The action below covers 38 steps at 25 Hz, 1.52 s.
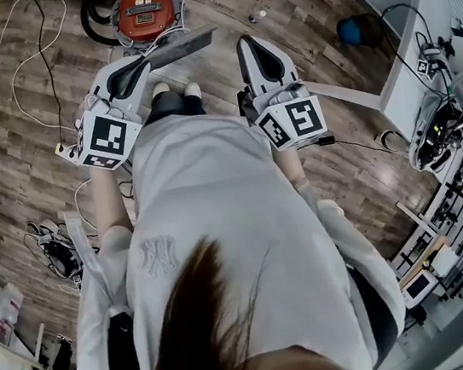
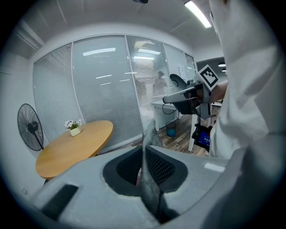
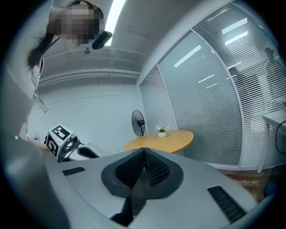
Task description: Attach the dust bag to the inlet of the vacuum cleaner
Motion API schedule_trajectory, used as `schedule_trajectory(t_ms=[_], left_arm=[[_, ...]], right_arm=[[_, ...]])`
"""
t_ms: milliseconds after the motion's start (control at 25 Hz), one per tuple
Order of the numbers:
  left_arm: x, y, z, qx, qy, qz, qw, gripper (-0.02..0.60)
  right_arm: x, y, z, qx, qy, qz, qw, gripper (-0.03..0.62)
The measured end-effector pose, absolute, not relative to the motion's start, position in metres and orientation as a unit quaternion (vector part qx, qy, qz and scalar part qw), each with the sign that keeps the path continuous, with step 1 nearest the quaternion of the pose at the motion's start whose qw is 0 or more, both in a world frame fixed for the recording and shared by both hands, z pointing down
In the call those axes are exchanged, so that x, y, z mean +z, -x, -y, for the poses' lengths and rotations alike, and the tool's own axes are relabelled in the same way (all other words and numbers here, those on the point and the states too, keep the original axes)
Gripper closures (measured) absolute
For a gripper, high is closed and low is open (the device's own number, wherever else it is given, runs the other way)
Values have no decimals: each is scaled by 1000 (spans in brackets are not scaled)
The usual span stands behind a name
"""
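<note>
One grey dust bag [image 1: 185, 45] is pinched at its edge in the closed jaws of the left gripper [image 1: 143, 63] and sticks out flat to the right, ending just short of the right gripper [image 1: 245, 42], whose jaws are together on nothing. One red vacuum cleaner [image 1: 145, 10] sits on the wood floor just beyond the bag, apart from both grippers, with loose cables [image 1: 33, 71] at its left. Farther off stand one round table [image 2: 73, 145] bearing one flower pot [image 2: 74, 129] and one fan [image 2: 29, 127].
</note>
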State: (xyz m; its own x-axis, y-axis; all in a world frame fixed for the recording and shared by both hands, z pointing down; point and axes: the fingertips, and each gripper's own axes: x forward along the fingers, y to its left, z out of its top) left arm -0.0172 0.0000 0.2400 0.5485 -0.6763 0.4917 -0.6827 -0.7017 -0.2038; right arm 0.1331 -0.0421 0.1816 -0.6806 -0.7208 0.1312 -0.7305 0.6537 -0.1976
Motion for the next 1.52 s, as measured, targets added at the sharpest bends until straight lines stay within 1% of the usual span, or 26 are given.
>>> schedule_trajectory(t_ms=[360,680,920,1000,1160,1240,1280,1360,1520], left_arm=[[237,34,6,278,-893,355,-1,543],[246,49,8,307,-900,311,-14,543],[253,52,13,307,-910,279,-5,543],[257,50,13,309,-914,264,-2,543],[269,42,14,323,-918,231,-5,543],[276,38,13,329,-919,217,-4,543],[279,37,13,331,-920,211,-3,543],[286,34,14,333,-921,200,1,541],[293,29,9,332,-926,180,12,543]], right_arm=[[173,-107,49,110,-414,904,16,591],[179,-65,42,81,-383,918,61,591],[186,-42,39,54,-345,931,106,586],[192,-33,38,39,-317,938,133,523],[213,-12,34,17,-256,945,203,469],[229,-3,28,11,-212,946,244,419],[238,1,25,2,-188,945,266,405],[254,8,23,-21,-148,941,305,388],[280,17,18,-53,-94,926,361,388]])
